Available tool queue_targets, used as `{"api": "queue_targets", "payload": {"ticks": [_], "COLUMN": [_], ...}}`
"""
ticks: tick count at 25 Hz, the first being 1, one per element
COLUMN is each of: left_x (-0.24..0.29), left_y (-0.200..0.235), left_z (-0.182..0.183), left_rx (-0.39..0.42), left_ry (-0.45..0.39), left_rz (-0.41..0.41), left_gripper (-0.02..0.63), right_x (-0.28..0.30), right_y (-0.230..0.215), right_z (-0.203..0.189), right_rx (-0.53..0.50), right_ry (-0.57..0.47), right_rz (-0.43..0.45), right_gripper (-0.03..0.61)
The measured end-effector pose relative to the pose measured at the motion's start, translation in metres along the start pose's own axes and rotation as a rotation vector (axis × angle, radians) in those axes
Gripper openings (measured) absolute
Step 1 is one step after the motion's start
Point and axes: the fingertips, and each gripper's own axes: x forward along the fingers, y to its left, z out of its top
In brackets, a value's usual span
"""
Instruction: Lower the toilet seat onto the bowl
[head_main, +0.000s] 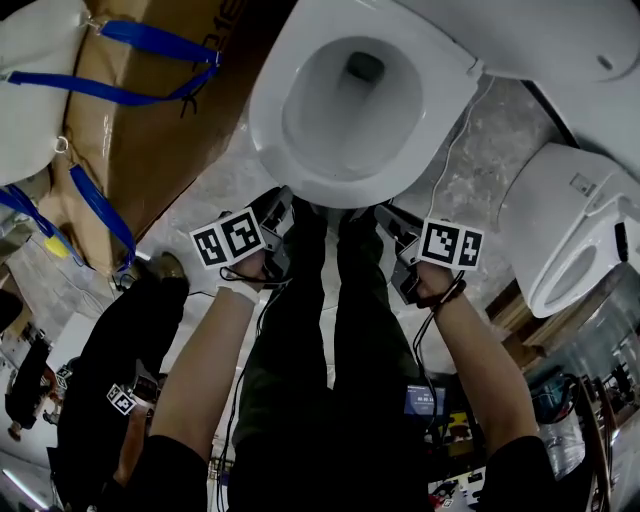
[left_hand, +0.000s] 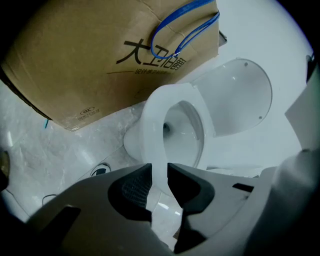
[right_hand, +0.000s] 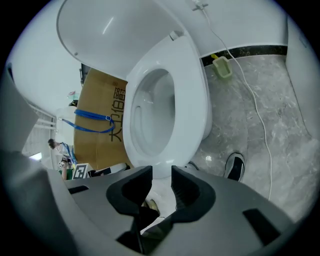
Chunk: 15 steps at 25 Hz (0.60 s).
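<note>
Now seat (right_hand: 192, 85) dwn on bowl (right_hand: 150, 112)

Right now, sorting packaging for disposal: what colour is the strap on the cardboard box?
Blue. The strap shows best in the head view.

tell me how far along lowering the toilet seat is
Done, it seems: the toilet seat lies flat on the bowl, with the lid raised. In hand: nothing. The left gripper and right gripper hover at the front rim, jaws apart. Left: probably only to draw back.
</note>
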Motion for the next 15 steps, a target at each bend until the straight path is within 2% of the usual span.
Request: {"api": "queue_targets", "payload": {"ticks": [5, 8, 10, 13, 15], "left_x": [-0.029, -0.062, -0.092, -0.142, -0.182], "left_y": [-0.045, -0.091, -0.128, -0.191, -0.237], "left_z": [0.019, 0.038, 0.051, 0.074, 0.080], "left_rx": [-0.030, -0.040, -0.057, -0.064, -0.013], "left_ry": [-0.058, -0.113, -0.157, -0.217, -0.236], "left_rz": [-0.066, -0.112, -0.154, -0.248, -0.306], "left_gripper": [0.106, 0.106, 0.104, 0.104, 0.104], "right_x": [-0.029, -0.071, -0.111, -0.185, -0.242], "right_y": [0.034, 0.068, 0.099, 0.163, 0.211], "right_z": [0.020, 0.044, 0.063, 0.098, 0.111], "right_rx": [-0.025, -0.115, -0.171, -0.216, -0.285], "right_ry": [-0.090, -0.200, -0.291, -0.452, -0.557], "right_rz": [0.024, 0.008, 0.008, 0.068, 0.102], "right_gripper": [0.129, 0.110, 0.093, 0.084, 0.083]}}
